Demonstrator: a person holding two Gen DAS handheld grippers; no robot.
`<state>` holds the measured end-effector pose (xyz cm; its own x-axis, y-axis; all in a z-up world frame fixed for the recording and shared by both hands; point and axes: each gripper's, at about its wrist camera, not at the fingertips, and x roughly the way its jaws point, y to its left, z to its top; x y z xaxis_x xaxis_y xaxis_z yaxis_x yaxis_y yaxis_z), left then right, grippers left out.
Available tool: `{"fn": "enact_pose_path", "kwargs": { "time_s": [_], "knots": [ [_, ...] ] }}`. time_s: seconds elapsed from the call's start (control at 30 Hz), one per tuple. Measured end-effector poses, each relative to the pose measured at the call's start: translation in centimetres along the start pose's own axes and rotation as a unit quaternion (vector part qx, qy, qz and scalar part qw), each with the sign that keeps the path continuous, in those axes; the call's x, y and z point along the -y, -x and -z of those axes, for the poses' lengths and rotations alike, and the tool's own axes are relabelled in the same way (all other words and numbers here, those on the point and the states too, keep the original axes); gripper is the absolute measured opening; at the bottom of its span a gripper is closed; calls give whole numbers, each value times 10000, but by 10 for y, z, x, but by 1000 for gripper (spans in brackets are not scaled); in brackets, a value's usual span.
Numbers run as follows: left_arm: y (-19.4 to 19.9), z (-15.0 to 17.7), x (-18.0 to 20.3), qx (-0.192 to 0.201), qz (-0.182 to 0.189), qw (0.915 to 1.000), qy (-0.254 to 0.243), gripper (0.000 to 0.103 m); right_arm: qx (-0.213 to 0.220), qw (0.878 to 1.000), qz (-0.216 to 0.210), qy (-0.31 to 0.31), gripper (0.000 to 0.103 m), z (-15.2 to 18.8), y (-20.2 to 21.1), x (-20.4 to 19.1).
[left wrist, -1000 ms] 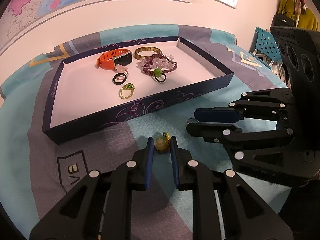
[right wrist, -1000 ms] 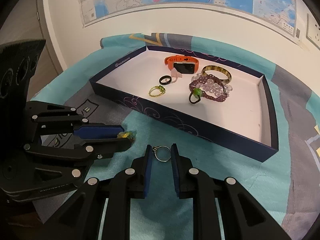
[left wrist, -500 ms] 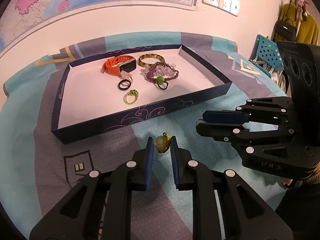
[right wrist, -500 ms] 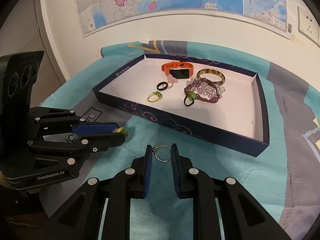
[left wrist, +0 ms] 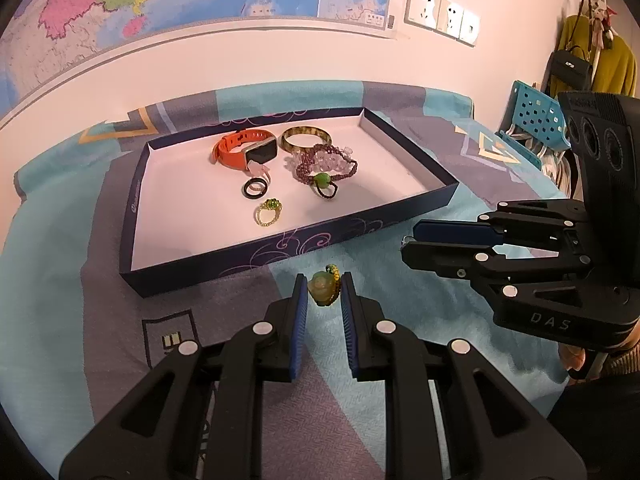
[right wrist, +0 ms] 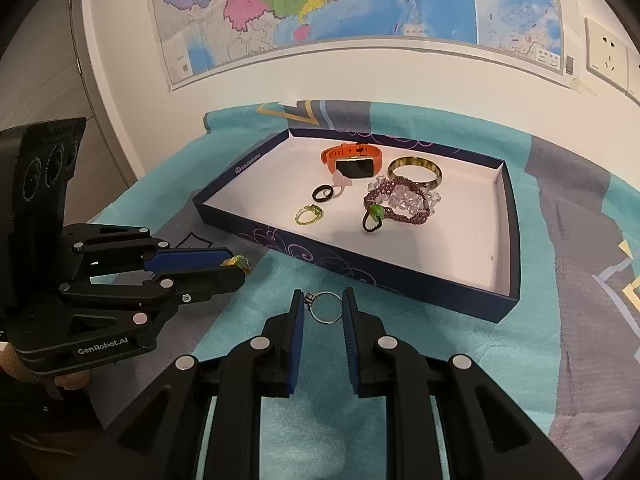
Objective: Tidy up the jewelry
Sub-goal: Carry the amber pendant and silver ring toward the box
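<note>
Jewelry sits in both of my grippers. My left gripper (left wrist: 324,292) is clamped on a green bead ring (left wrist: 323,285), the stone pinched between the blue pads (left wrist: 299,320) right at their tips, with a bit of beaded band poking out above. My right gripper (right wrist: 323,307) is closed on a thin silver ring (right wrist: 326,308), its hoop spanning the gap between the pads, a small setting touching the left one.

Ahead of both sets of jaws lies the dark blue tray (right wrist: 360,276), its near wall just beyond the fingertips. Inside it, toward the far side from my jaws, I see an orange watch (right wrist: 352,160) and a brown bangle (right wrist: 414,170) beside it. Nearer to me are a black ring (right wrist: 322,193), touching a small pink piece at the watch's edge, and a yellow-green beaded ring (right wrist: 308,214). To their right sits a tangle of purple and clear bead bracelets (right wrist: 400,202), with a dark ring with a green bead (right wrist: 374,218) against its near edge.

Under everything is a teal and grey cloth (right wrist: 460,340). From the left wrist view, my right gripper (left wrist: 408,240) sits off to the right of the jaws, level with the tray's near corner.
</note>
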<state>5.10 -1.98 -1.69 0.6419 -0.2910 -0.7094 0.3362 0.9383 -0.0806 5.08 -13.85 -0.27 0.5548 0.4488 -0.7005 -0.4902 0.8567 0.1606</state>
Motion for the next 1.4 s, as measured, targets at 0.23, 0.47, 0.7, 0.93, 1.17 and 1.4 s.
{"fn": "enact_pose_path", "kwargs": {
  "time_s": [0.23, 0.47, 0.7, 0.93, 1.17, 1.4],
  "knots": [
    [3, -3, 0, 58, -24, 10000, 9, 17, 47, 10000, 5, -30, 17, 0, 3, 2],
    [8, -7, -3, 138, -38, 9999, 46, 17, 107, 9999, 23, -46, 17, -4, 5, 3],
    [10, -11, -5, 198, -58, 9998, 62, 17, 161, 9998, 54, -59, 17, -7, 7, 6],
    [11, -15, -6, 258, -88, 9996, 58, 17, 211, 9997, 68, -37, 17, -13, 7, 8],
    [13, -19, -7, 316, -99, 9994, 55, 17, 263, 9996, 94, -39, 17, -18, 5, 10],
    [14, -23, -8, 365, -116, 9992, 55, 17, 327, 9994, 125, -19, 17, -24, 5, 11]
  ]
}}
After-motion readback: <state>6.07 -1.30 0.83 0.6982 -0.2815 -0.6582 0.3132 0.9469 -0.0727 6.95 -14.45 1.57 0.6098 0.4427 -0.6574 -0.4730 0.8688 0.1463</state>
